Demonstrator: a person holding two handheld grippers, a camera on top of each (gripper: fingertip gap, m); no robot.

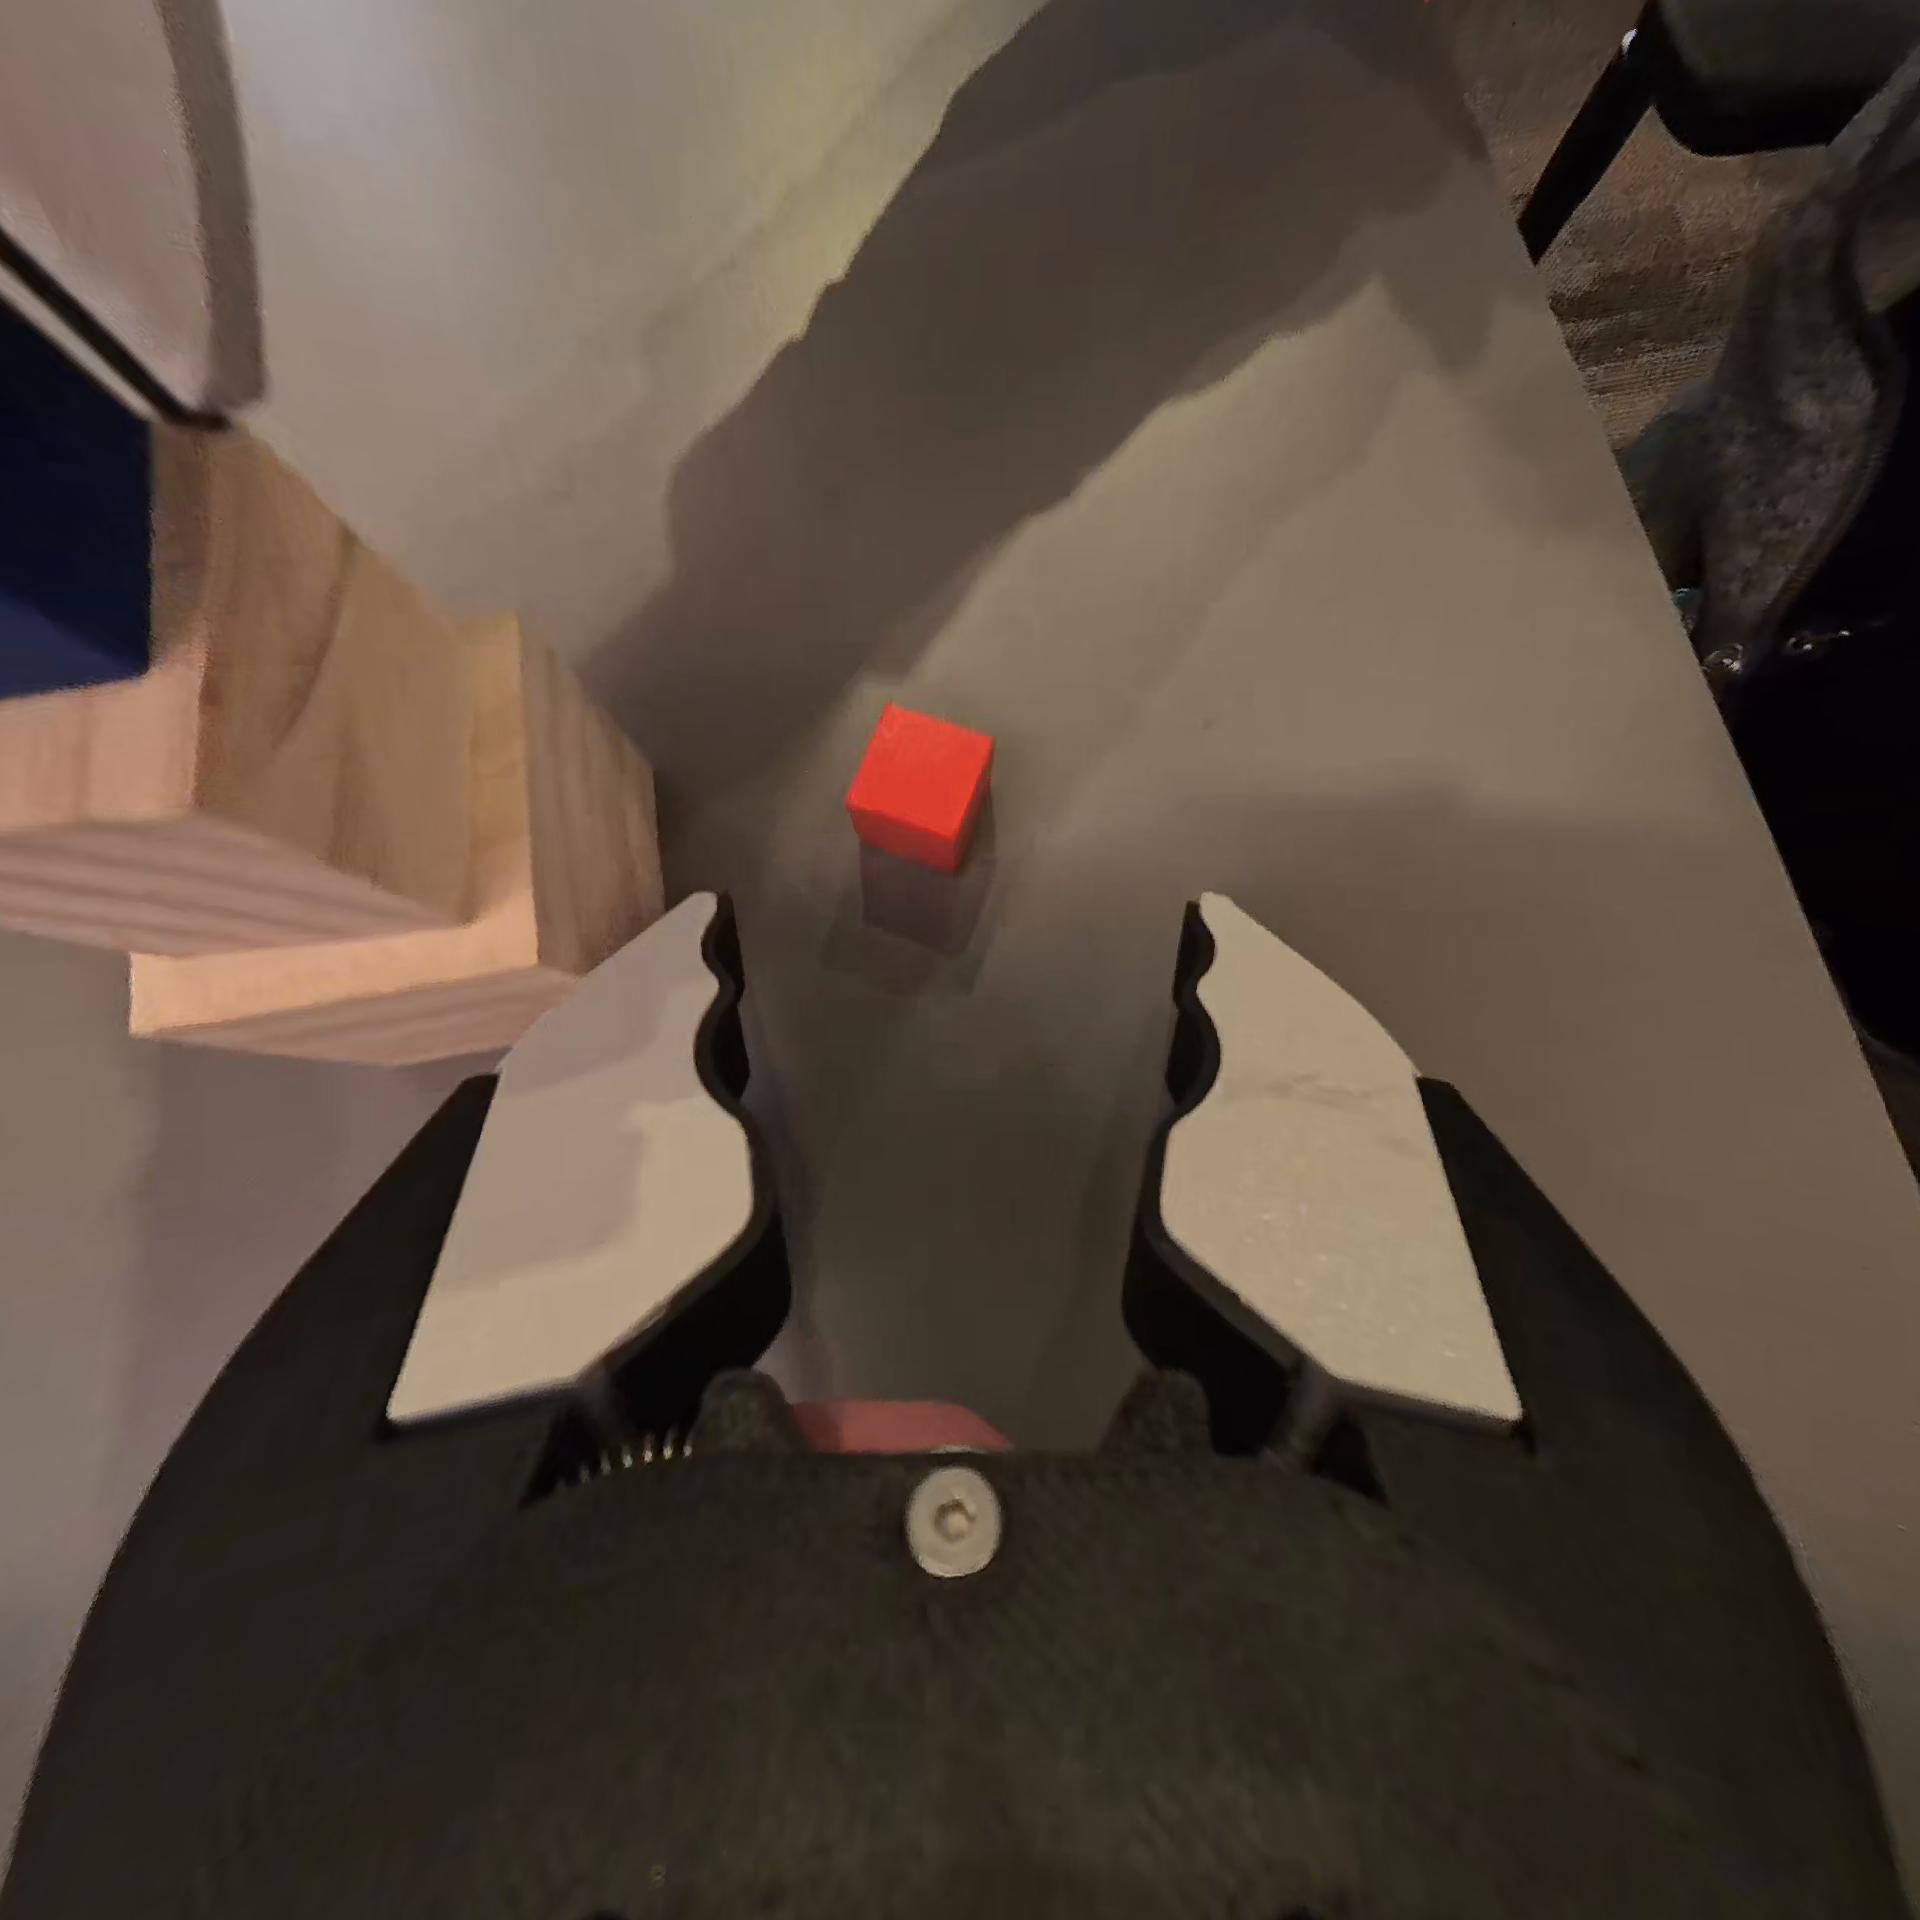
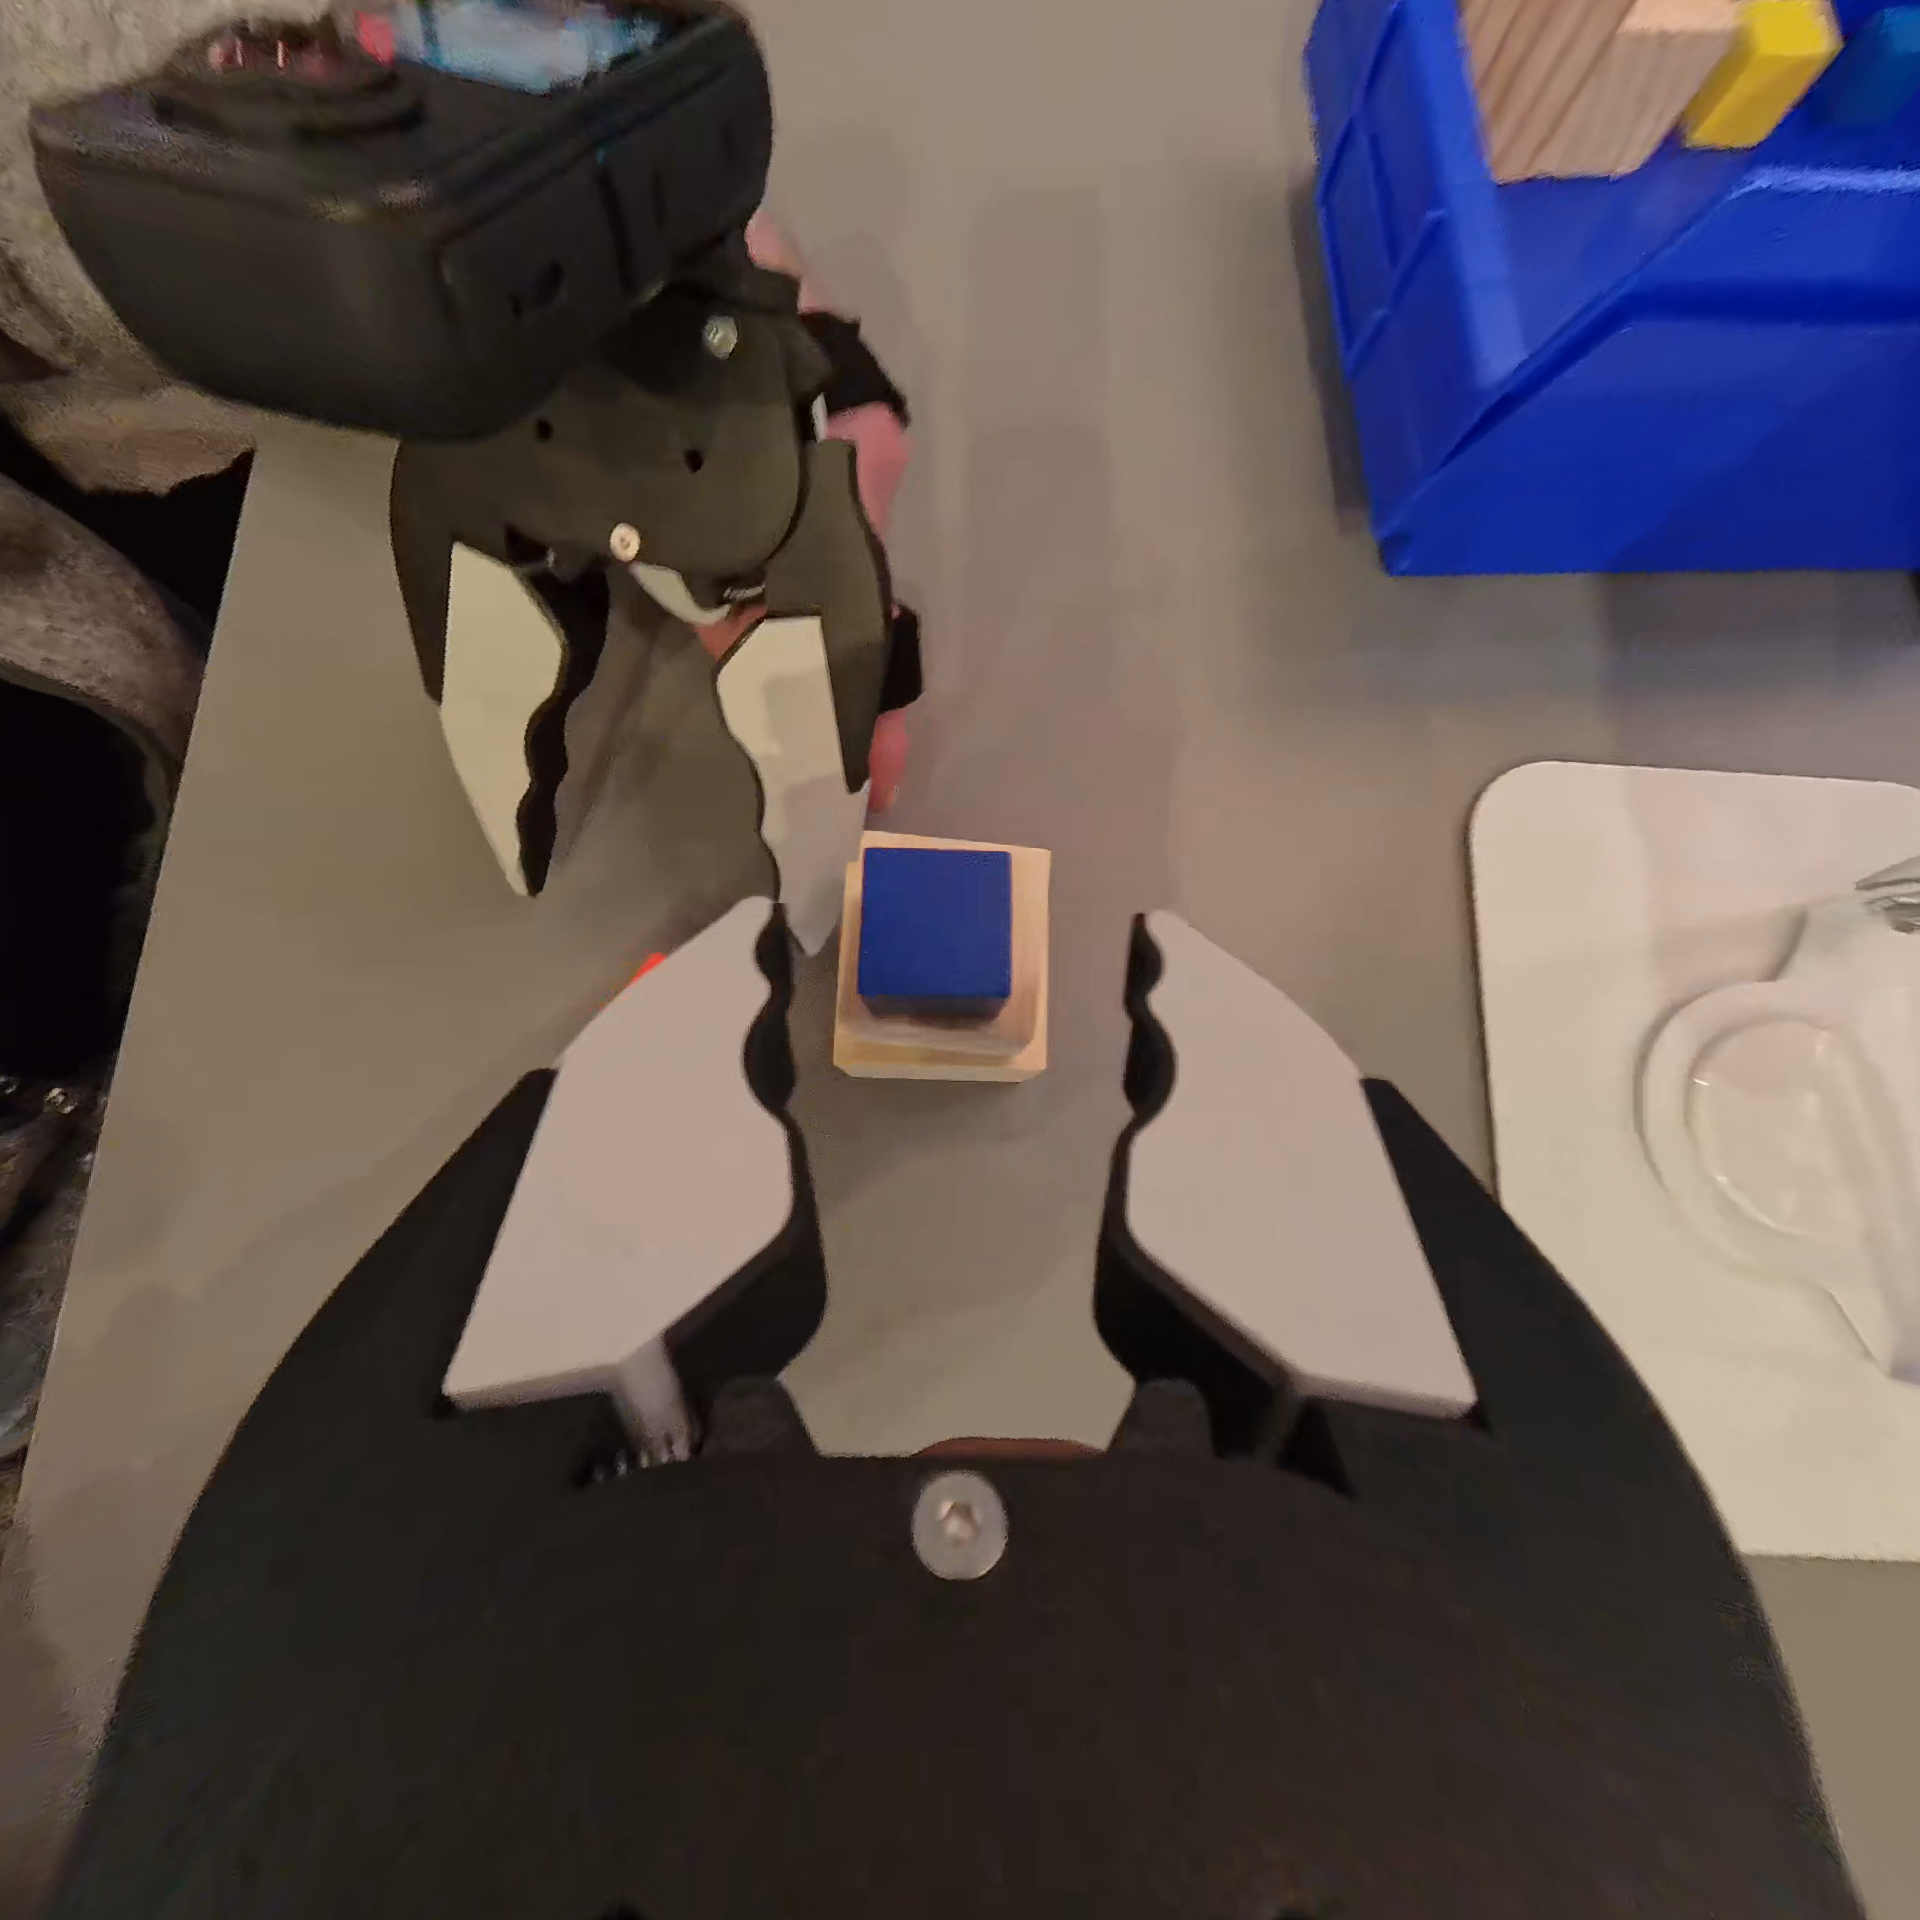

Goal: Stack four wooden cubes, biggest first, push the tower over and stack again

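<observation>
A tower stands on the grey table: two plain wooden cubes (image 2: 940, 1060) with a blue cube (image 2: 935, 930) on top. My right gripper (image 2: 954, 916) is open and empty above it, looking down. In the left wrist view the wooden cubes (image 1: 343, 790) and the blue cube (image 1: 62, 520) stand at the left. A small red cube (image 1: 920, 784) sits alone on the table just ahead of my open, empty left gripper (image 1: 956, 904). The left gripper (image 2: 665, 909) also shows in the right wrist view, beside the tower's left side, where it hides most of the red cube (image 2: 649, 966).
A blue bin (image 2: 1558, 364) with wooden blocks and a yellow block stands at the back right. A white mat (image 2: 1621, 883) with a clear glass item lies at the right. The table edge (image 1: 1621, 499) runs close on the right of the red cube, with dark clothing beyond.
</observation>
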